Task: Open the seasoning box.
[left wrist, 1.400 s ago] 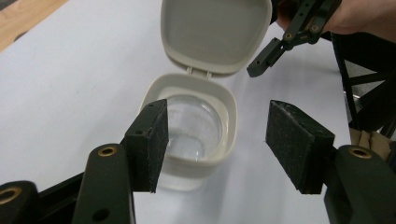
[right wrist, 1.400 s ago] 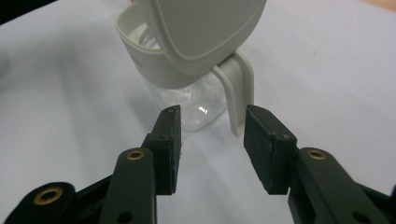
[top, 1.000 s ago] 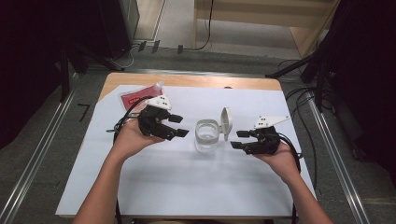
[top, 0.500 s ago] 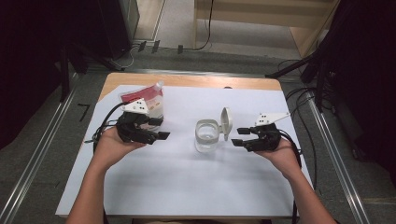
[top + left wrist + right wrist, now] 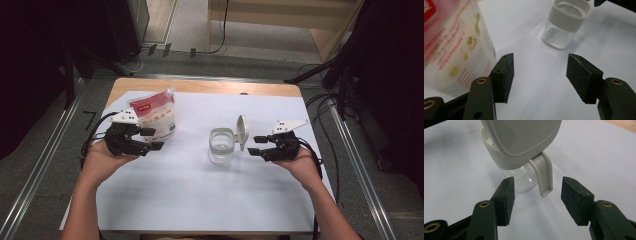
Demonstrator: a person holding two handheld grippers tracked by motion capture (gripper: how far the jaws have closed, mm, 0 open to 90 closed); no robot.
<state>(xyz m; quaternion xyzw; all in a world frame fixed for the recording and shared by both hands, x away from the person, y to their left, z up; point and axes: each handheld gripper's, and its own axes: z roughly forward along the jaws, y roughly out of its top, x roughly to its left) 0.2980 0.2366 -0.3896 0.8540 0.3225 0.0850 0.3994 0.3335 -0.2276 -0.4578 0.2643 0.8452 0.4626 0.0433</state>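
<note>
From the high view, a clear jar [image 5: 220, 145] stands near the middle of the white sheet [image 5: 200, 200] that covers the table, its hinged lid [image 5: 242, 130] flipped up on the right side. A red and white pouch [image 5: 156, 116] stands toward the table's far left corner. The left gripper [image 5: 152, 139] hovers just in front of the pouch with its jaws spread and nothing between them; whether it touches the pouch cannot be told. The right gripper [image 5: 253, 145] sits just right of the jar, jaws apart and empty.

In the left gripper view, the jaws stand wide over bare sheet. The pouch [image 5: 451, 47] is cut off at the left edge, its print blurred. The jar [image 5: 565, 23] stands ahead, its top cropped.

In the right gripper view, the open jaws flank the lid's tab [image 5: 545, 177] without touching it. The lid [image 5: 521, 137] hides most of the jar [image 5: 524, 178].
</note>
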